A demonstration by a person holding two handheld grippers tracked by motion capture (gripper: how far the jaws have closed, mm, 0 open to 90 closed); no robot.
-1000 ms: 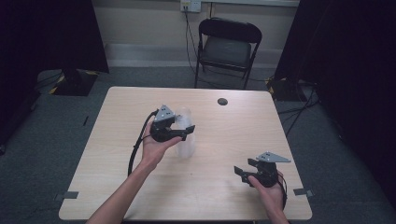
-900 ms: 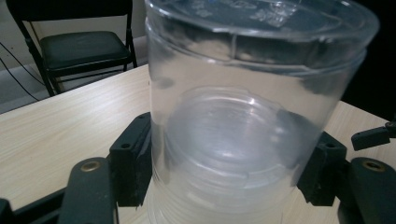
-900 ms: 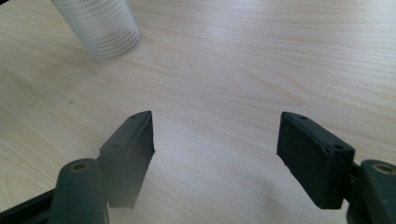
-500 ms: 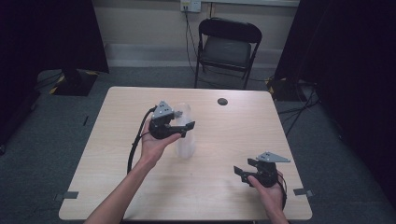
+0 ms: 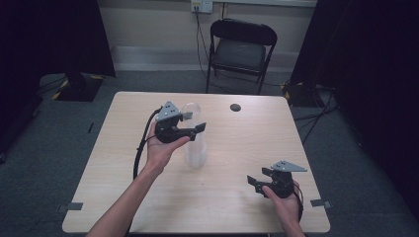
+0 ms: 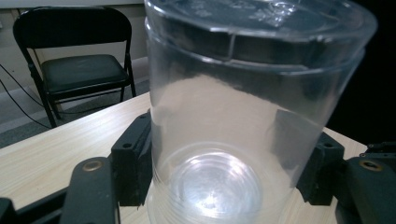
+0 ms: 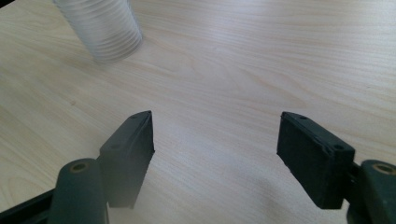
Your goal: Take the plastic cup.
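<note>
Pale wood of the table (image 5: 123,197) is carrying everything, with a folding chair (image 5: 240,49) beyond its far edge. Near the front right corner, the right gripper (image 5: 253,181) is idling with jaws spread on nothing, well apart from the work. Toward the middle, the left gripper (image 5: 197,129) is clasping an inverted clear plastic cup (image 5: 193,129), atop the stack (image 5: 195,154), from the left, jaws pressing on opposite sides; the cup's long axis is standing upright, so separating looks like lifting straight upward.
</note>
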